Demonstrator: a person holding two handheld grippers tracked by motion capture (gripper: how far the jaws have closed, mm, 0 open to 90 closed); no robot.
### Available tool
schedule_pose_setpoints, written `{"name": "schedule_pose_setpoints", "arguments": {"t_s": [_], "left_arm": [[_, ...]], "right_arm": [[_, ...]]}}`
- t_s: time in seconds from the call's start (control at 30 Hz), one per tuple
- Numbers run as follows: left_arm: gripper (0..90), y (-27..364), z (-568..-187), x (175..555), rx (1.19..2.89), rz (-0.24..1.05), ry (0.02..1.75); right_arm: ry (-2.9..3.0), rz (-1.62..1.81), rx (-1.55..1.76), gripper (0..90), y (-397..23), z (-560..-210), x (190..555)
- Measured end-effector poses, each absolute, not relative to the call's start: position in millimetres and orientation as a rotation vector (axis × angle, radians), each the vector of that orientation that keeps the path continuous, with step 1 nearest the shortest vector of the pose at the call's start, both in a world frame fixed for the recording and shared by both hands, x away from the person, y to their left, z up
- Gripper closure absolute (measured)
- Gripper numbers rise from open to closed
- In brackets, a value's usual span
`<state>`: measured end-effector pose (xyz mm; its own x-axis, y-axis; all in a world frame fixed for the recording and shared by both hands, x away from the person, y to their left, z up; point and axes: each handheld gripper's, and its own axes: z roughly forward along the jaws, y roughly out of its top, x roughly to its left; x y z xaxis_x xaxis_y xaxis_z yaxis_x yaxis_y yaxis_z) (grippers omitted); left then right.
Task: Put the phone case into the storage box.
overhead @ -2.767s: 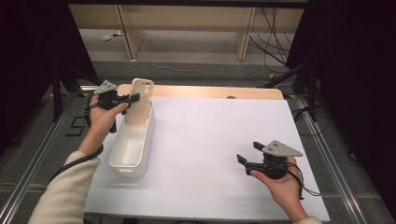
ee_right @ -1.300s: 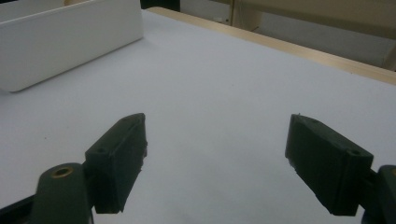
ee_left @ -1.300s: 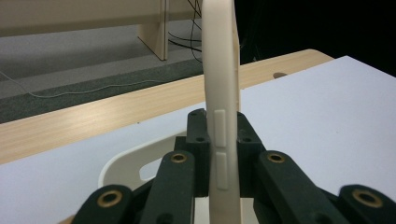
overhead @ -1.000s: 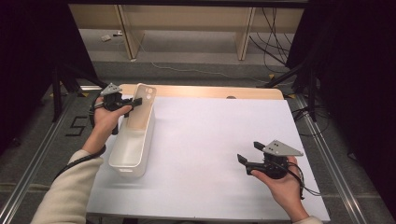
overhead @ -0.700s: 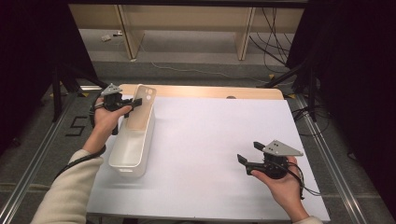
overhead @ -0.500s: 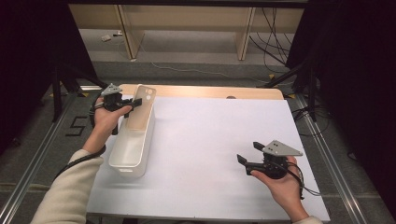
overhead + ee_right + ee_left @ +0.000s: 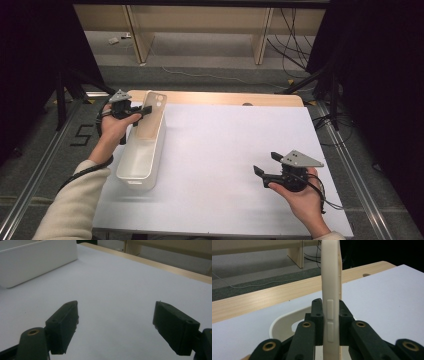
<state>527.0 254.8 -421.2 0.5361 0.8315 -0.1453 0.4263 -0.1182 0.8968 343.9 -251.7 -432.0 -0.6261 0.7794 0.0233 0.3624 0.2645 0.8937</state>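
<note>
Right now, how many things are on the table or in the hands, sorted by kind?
Grippers: 2, the left gripper and the right gripper
Phone cases: 1, the cream phone case clamped in the left gripper
Bins: 1, the white bin
Total: 4

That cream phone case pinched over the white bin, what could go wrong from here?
1. The left gripper clamps the flat cream phone case only by its thin edges, near one end. It could twist or slip loose.
2. In the high view the case leans at the far end of the long white plastic bin. A push might tip or shove the light bin.
3. The right gripper hangs open above the white tabletop, too far away to steady the bin.
</note>
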Motion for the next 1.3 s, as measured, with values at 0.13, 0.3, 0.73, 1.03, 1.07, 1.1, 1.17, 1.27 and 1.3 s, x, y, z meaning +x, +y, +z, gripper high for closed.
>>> {"name": "schedule_pose_setpoints", "arguments": {"t_s": [0.13,0.3,0.73,1.03,1.07,1.1,1.17,1.27,1.3], "left_arm": [[78.8,255,-422,528,1.758,0.497,1.055],[78.3,255,-423,528,1.766,0.497,1.056],[78.0,256,-422,531,1.781,0.511,1.059],[62.7,257,-417,529,1.803,0.603,1.088],[58.6,258,-416,529,1.801,0.611,1.098],[55.1,258,-416,529,1.802,0.615,1.108],[48.3,259,-414,529,1.787,0.625,1.132],[44.3,260,-411,527,1.775,0.649,1.149],[44.1,261,-410,526,1.774,0.658,1.151]], "right_arm": [[2.139,1.284,1.041,21.7,-253,-430,343],[2.139,1.284,1.041,21.7,-253,-430,343],[2.121,1.281,1.024,21.7,-253,-431,343],[2.122,1.281,1.025,21.6,-253,-431,343],[2.122,1.280,1.025,21.7,-253,-431,343],[2.122,1.279,1.026,21.6,-253,-431,343],[2.112,1.300,1.018,21.6,-252,-432,344],[2.114,1.296,1.020,21.6,-252,-432,344],[2.124,1.297,1.031,21.6,-252,-432,344]]}}
